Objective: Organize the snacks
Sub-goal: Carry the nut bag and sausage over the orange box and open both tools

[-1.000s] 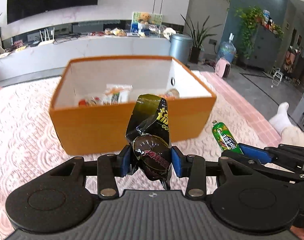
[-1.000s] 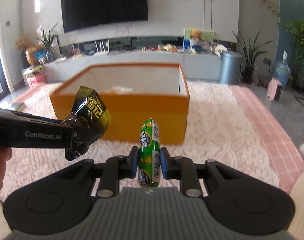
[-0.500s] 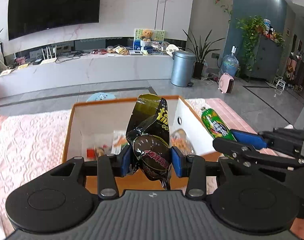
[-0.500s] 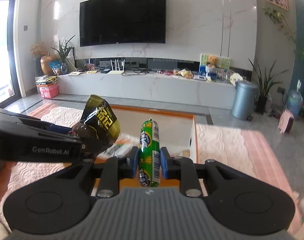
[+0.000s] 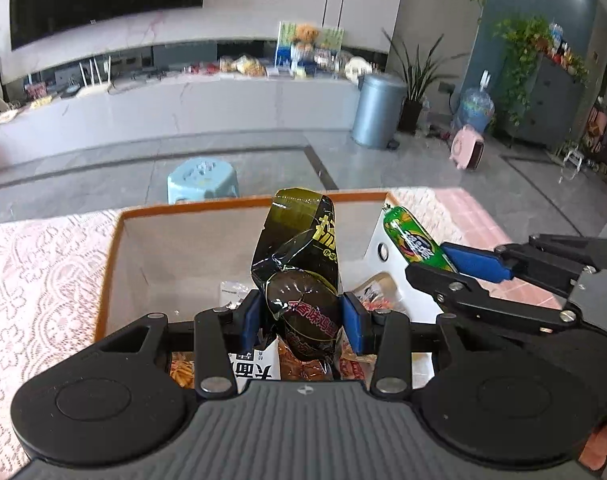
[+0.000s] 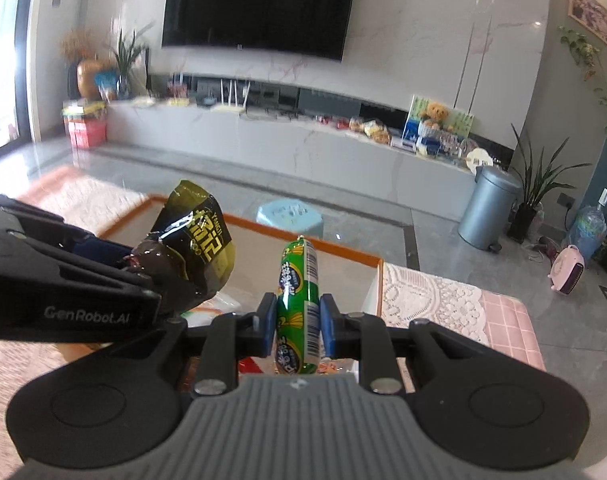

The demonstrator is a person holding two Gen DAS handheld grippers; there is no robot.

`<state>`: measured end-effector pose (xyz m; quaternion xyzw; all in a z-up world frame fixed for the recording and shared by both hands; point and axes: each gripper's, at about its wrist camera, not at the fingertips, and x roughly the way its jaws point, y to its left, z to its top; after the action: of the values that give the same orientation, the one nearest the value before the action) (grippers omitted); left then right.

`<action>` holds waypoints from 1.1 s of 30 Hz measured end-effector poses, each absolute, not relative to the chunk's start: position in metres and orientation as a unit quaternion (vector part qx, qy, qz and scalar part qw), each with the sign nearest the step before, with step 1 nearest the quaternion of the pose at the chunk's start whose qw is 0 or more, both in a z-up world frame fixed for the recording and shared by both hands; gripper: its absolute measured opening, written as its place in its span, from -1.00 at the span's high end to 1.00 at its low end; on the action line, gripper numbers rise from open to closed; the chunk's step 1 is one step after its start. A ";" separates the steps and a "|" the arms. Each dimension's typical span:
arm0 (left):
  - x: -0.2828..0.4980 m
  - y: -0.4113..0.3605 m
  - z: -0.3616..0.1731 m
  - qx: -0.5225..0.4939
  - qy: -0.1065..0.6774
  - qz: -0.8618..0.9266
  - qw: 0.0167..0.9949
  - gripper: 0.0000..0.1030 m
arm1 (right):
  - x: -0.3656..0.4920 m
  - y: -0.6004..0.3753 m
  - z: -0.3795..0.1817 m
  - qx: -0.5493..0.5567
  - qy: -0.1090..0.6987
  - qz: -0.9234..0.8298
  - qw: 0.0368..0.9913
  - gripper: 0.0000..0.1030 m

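My left fingers point(image 5: 301, 316) clamp the dark snack pouch point(image 5: 299, 264), my right fingers point(image 6: 294, 326) the green sausage point(image 6: 297, 300), both over the orange box point(image 5: 111, 248). So close together, they could collide on release.

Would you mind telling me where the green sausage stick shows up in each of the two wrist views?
Left wrist view: the green sausage stick is at right of centre, clamped in the right tool, over the orange box's right wall.
Right wrist view: it stands upright at bottom centre, between that tool's pads.
Shared landmark: the grey trash can.
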<state>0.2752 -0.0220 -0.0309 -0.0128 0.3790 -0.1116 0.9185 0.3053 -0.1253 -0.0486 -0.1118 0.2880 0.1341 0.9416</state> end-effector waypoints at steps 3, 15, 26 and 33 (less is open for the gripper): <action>0.290 -0.021 -0.043 -0.013 0.401 -0.106 0.910 0.08 | 0.330 -0.124 -0.064 -0.123 0.312 0.136 0.932 0.62; 0.330 -0.013 -0.081 -0.008 0.462 -0.091 0.882 0.06 | 0.393 -0.106 -0.115 -0.206 0.372 0.154 0.892 0.62; 0.339 -0.018 -0.082 0.016 0.476 -0.084 0.875 -0.05 | 0.406 -0.090 -0.134 -0.270 0.395 0.156 0.864 0.61; 0.336 -0.019 -0.078 0.034 0.462 -0.088 0.882 -0.26 | 0.403 -0.085 -0.136 -0.290 0.411 0.145 0.852 0.60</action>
<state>0.3359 -0.0191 -0.0777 0.0341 0.4622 -0.0877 0.8817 0.4031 -0.0848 -0.1362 -0.2900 0.4109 0.1453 0.8520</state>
